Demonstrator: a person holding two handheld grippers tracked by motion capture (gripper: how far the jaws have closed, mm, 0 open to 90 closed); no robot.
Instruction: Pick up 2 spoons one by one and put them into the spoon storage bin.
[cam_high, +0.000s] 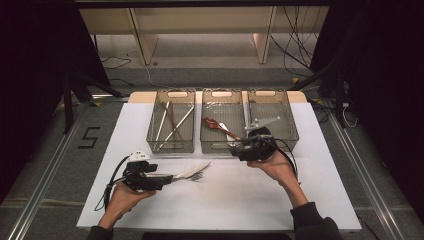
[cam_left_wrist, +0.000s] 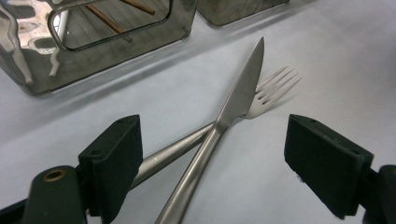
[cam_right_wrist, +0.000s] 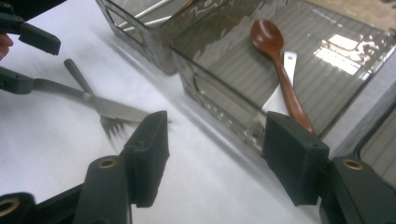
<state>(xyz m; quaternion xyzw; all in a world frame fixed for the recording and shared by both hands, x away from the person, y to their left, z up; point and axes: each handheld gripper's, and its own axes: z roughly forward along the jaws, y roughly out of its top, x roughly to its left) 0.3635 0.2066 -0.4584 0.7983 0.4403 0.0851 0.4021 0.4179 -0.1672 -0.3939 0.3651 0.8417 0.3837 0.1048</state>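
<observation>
A steel knife (cam_left_wrist: 243, 88) and a fork (cam_left_wrist: 275, 86) lie crossed on the white table top (cam_high: 225, 195), the knife on top. My left gripper (cam_left_wrist: 212, 135) rests low on the table, open, with both handles running between its jaws; the pads do not press on them. In the high view the knife (cam_high: 192, 171) and fork (cam_high: 199, 176) point right from the left gripper (cam_high: 167, 177). My right gripper (cam_right_wrist: 215, 135) is open and empty. It hovers at the front wall of the middle bin (cam_high: 220, 146), where the right gripper (cam_high: 235, 149) points left.
Three clear bins stand in a row at the back. The left bin (cam_high: 170, 150) holds chopsticks and thin metal sticks. A brown wooden spoon (cam_right_wrist: 275, 51) and a white spoon (cam_right_wrist: 282, 86) lie in the middle bin. The right bin (cam_high: 292, 130) holds a grey utensil (cam_high: 262, 122).
</observation>
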